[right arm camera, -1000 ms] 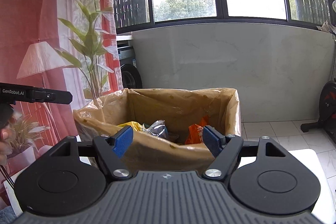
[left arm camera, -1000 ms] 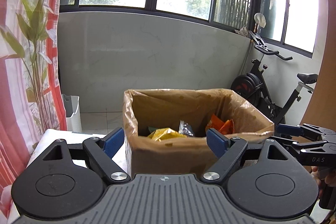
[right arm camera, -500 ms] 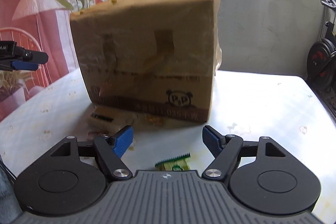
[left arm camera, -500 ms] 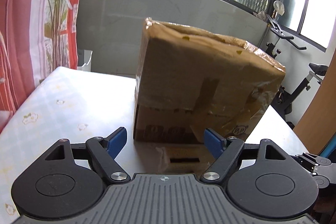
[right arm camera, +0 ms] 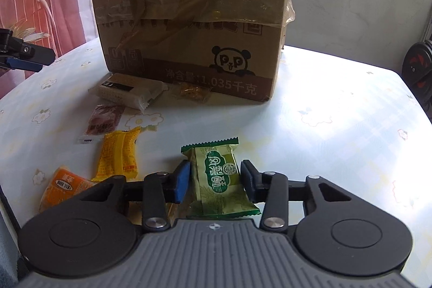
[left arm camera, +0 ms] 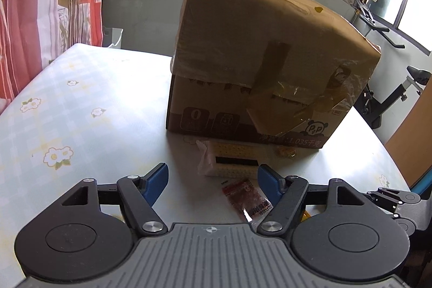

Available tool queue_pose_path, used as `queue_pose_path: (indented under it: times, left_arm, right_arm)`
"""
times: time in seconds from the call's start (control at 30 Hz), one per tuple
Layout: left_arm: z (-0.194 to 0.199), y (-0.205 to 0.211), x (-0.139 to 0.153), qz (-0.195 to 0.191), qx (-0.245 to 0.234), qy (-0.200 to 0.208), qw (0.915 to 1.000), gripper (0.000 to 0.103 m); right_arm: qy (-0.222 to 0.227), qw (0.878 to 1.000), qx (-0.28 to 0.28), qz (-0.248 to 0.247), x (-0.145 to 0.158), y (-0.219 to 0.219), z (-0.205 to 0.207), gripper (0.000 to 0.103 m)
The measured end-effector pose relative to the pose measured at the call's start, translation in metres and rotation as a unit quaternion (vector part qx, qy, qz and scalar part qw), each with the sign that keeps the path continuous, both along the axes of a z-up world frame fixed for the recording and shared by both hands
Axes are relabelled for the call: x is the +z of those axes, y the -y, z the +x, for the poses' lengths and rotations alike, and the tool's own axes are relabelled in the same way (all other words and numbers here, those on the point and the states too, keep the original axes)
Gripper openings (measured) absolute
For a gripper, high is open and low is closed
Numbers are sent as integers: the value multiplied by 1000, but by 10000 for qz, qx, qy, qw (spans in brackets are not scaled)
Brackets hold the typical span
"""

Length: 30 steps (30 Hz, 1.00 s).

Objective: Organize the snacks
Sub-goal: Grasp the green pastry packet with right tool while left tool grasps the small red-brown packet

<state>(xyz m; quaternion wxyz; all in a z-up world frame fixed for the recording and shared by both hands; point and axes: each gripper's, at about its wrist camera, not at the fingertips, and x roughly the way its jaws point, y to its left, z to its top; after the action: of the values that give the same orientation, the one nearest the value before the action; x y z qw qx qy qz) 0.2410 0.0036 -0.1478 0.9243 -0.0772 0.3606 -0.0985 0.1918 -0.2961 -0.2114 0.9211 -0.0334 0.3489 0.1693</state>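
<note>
- The tall brown cardboard box with a panda logo and strips of clear tape (right arm camera: pixel 189 26) stands on the pale worktop with a checked, flower-printed cover (right arm camera: pixel 337 126), and serves here as the landmark
- The right gripper (right arm camera: pixel 214 181) sits low over the worktop in front of the box; its jaws have just been closing and now clench a green foil snack packet with serrated ends and a round printed emblem (right arm camera: pixel 220 180), blue pads pressing on both of its long sides
- Right against the foot of the box lies a white rectangular wafer packet with a dark label (right arm camera: pixel 125 93), and just beside it, also at the box's base, a small clear packet of golden-brown pieces (right arm camera: pixel 190 92)
- Nearer the camera than the wafer packet lies a flat reddish-brown sachet with a clear edge (right arm camera: pixel 104 122); in front of that is a yellow wrapped bar with orange print (right arm camera: pixel 118 155), and further from the box an orange packet with a white label (right arm camera: pixel 63 186)
- The left gripper (left arm camera: pixel 213 181) hovers over the worktop facing the box's front; its jaws have just been closing but stand released and apart, gripping nothing
- In the left wrist view the reddish sachet (left arm camera: pixel 248 197) lies on the worktop just inside the right-hand jaw, with the wafer packet (left arm camera: pixel 229 162) beyond it, toward the box (left arm camera: pixel 256 66)
</note>
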Motion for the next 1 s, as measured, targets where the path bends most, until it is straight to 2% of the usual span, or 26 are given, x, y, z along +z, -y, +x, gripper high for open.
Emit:
queue_pose_path:
  times: [0.13,0.4,0.47,0.57,0.87,1.0]
  left_arm:
    - [9,4,3,72,31,13,10000,67]
    - [36,-4,50,100,517,725,9960,67]
    - [37,-2,52,87,592,736,9955,67]
    - [37,10,38,191,575,519,9968,66]
    - [35,54,-27,271,491,-469,9973,68]
    - [34,71,-39,528,379,-569,9963,71]
  right_arm:
    - [160,9997,195,-70,3,-6,11,42]
    - [667,9978,-10,3,3,-7,40,42]
    - [679,9976,-77,52,-1,-5,42,42]
    - [726,9973,-117,63,-4,-3,38,42]
    - [898,9960,-17,7,-4,-9,29,42]
    - [849,9963,-62,96,-6,-6,31,42]
